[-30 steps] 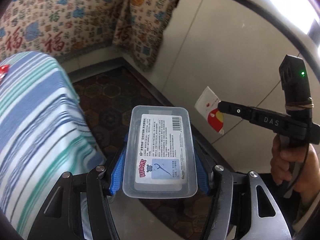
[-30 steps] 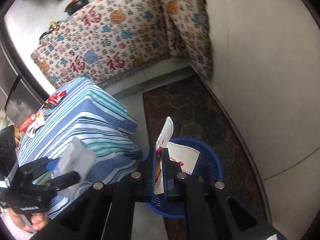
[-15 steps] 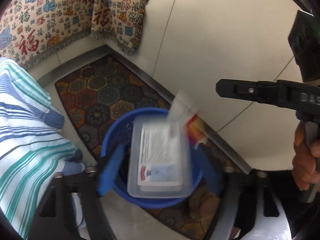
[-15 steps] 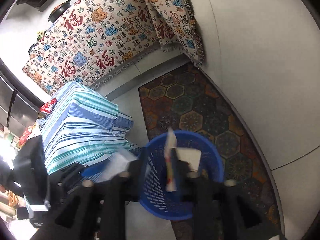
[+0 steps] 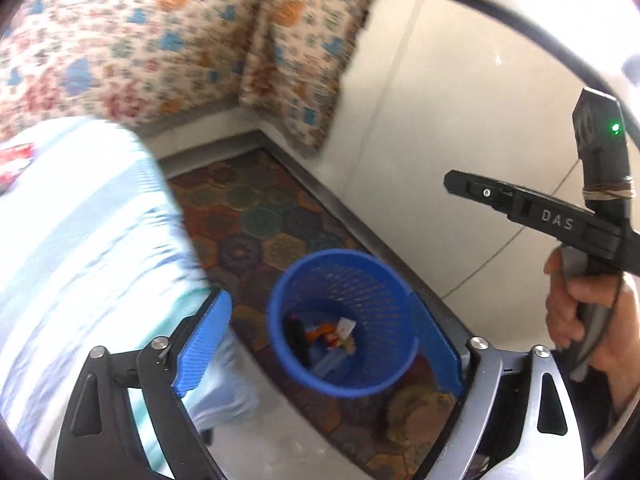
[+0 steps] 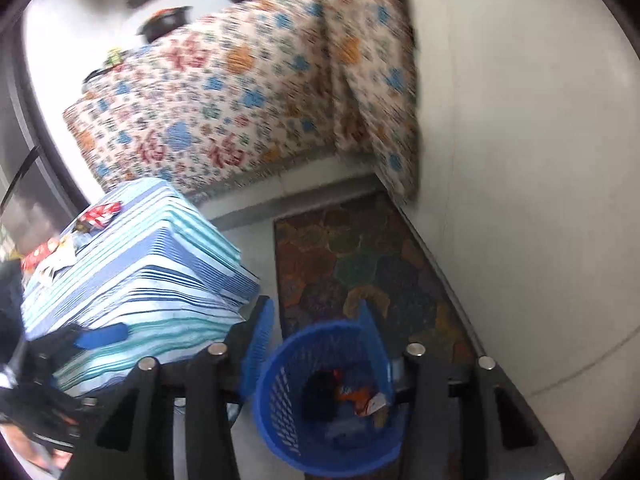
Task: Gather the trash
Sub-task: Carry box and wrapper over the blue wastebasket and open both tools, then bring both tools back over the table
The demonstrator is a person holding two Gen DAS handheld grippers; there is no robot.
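A patterned rug [image 5: 280, 236] of coloured hexagons lies along a pale wall [image 5: 460, 120], with grey floor beside it. A floral cloth [image 6: 240, 92] hangs over furniture in the upper part of both views. A blue-and-white striped cloth [image 6: 152, 272] covers a block at the left, with red wrappers [image 6: 96, 214] on its top.

The blue mesh bin [image 5: 344, 320] stands upright on the rug, mouth facing up, in the lower centre of both views. The trash [image 5: 332, 336] lies in a jumble at its bottom, too blurred to tell any piece's long axis or heading.

The left gripper [image 5: 320, 344] has just been opening and stands wide, nothing between its blue pads [image 5: 204, 340]; the bin sits below, framed by them. The right gripper [image 6: 316, 348] has also just been opening, its jaws partway apart and empty, above the bin's rim. A hand [image 5: 580, 312] holds its handle at the left view's right edge.
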